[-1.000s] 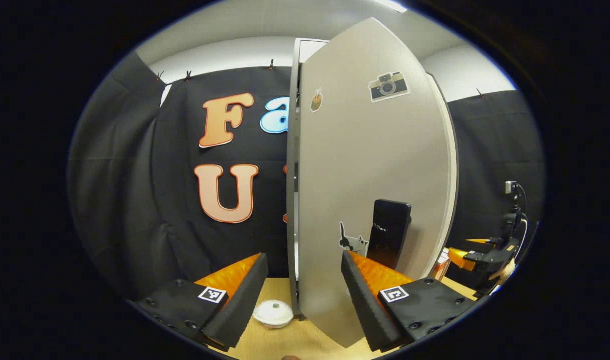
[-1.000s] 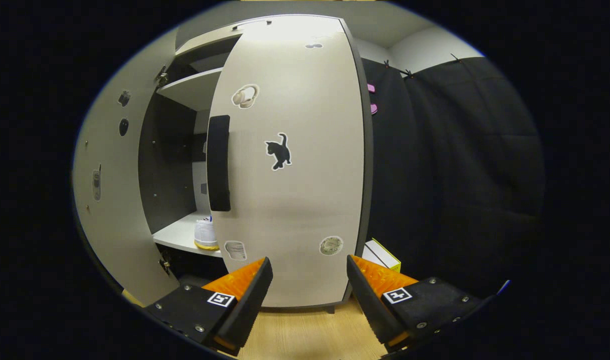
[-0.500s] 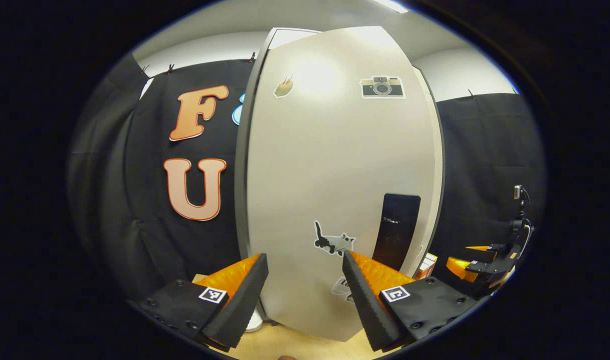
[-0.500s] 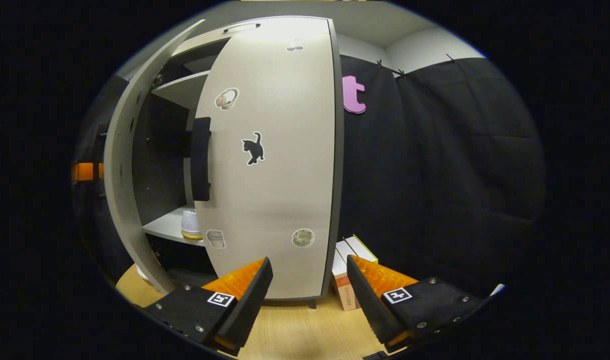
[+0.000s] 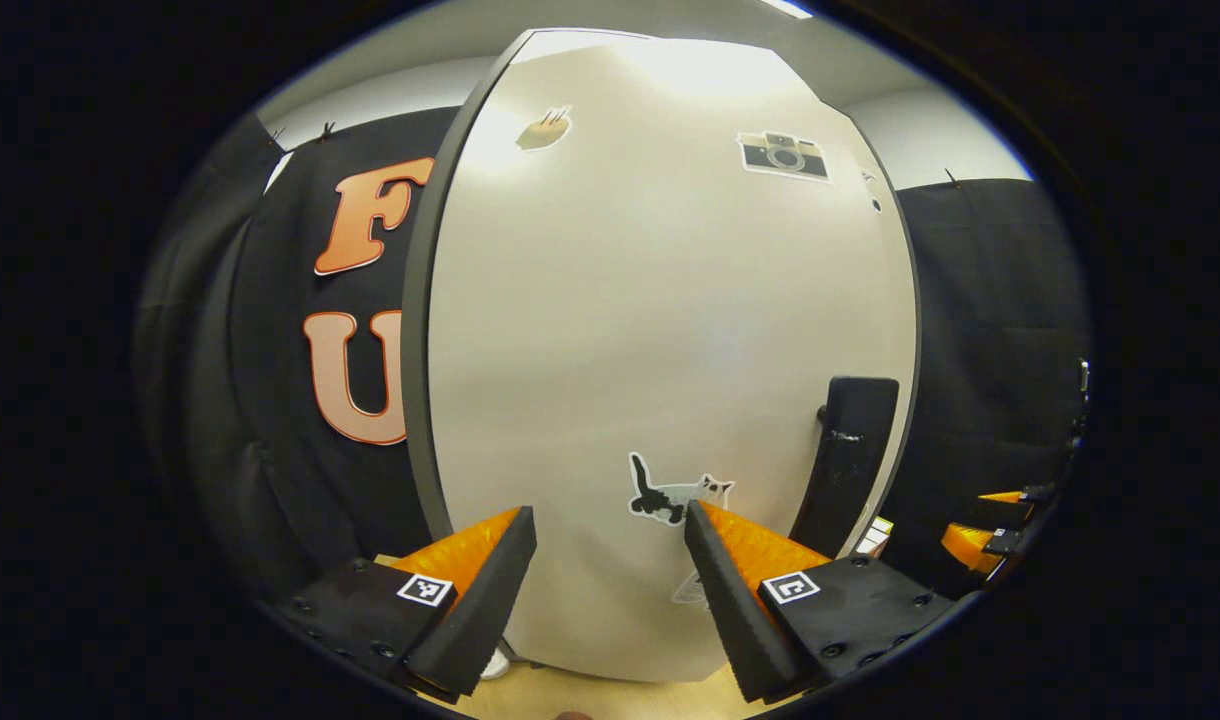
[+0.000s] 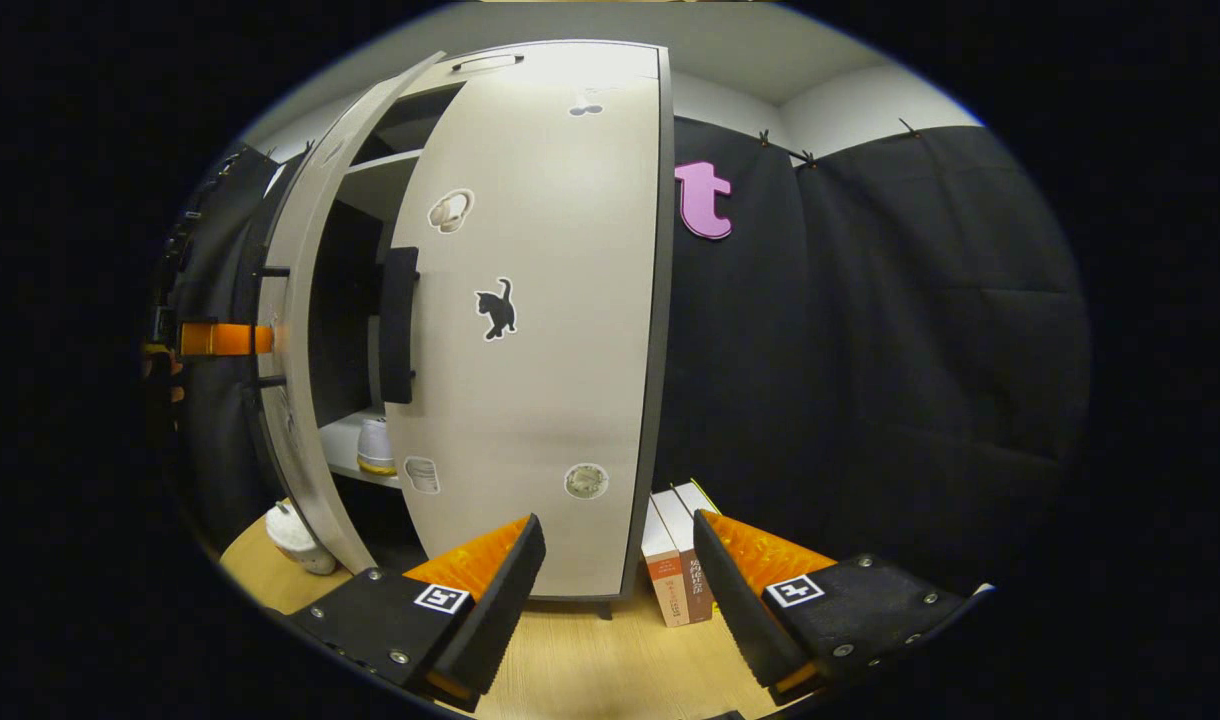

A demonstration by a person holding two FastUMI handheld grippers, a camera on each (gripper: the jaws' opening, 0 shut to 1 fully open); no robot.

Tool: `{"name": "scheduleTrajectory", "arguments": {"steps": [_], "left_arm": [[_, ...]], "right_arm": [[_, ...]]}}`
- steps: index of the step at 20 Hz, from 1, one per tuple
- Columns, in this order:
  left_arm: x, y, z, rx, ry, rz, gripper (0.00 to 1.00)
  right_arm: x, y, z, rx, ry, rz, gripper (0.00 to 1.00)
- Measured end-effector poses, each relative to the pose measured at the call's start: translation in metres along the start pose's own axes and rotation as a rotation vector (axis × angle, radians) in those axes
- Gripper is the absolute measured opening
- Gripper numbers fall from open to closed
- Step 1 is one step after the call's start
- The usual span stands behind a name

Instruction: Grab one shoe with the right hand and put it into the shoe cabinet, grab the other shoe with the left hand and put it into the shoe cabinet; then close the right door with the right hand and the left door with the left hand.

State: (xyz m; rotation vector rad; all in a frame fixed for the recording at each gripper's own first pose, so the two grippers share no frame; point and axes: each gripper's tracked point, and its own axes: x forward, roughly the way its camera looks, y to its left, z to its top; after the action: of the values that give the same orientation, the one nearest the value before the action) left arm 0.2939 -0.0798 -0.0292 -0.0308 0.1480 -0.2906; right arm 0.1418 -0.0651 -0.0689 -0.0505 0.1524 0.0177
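Shoe cabinet [image 6: 530, 330] holds a white shoe [image 6: 376, 447] on its shelf (left door [image 5: 660, 350] ajar, right door shut); pale doors carry stickers. Both tools [image 5: 610, 590] [image 6: 615, 590] gape, empty.

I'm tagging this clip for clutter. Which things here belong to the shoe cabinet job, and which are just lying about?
Part of the job:
- left door, partly open
- right door, nearly shut
- shoe on the cabinet shelf
- left tool and right tool, both open

Just lying about:
- books beside the cabinet
- white pot on the floor
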Motion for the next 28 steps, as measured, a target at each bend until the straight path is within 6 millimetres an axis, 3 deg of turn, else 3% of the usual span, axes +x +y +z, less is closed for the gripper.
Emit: {"name": "scheduleTrajectory", "arguments": {"steps": [8, 11, 14, 17, 21, 25, 28], "left_arm": [[0.025, -0.003, 0.005, 0.047, -0.01, 0.055, 0.97], [0.026, -0.003, 0.005, 0.037, 0.003, 0.078, 0.97], [0.019, -0.004, 0.01, 0.017, 0.016, 0.105, 0.97], [-0.011, -0.008, 0.034, 0.023, -0.011, 0.117, 0.96], [-0.066, -0.011, 0.079, 0.043, -0.07, 0.16, 0.96], [-0.117, -0.009, 0.115, 0.072, -0.138, 0.195, 0.96], [-0.143, -0.005, 0.128, 0.079, -0.165, 0.219, 0.96]], "right_arm": [[0.004, -0.008, 0.023, 0.05, -0.007, 0.026, 0.92], [0.006, -0.015, 0.047, 0.053, -0.018, 0.037, 0.92], [0.003, -0.02, 0.088, 0.032, -0.067, 0.051, 0.92], [-0.008, -0.027, 0.135, 0.005, -0.136, 0.05, 0.92], [-0.024, -0.036, 0.184, -0.008, -0.214, 0.046, 0.92], [-0.042, -0.044, 0.214, -0.04, -0.27, 0.039, 0.92], [-0.055, -0.046, 0.222, -0.038, -0.284, 0.047, 0.92]]}}
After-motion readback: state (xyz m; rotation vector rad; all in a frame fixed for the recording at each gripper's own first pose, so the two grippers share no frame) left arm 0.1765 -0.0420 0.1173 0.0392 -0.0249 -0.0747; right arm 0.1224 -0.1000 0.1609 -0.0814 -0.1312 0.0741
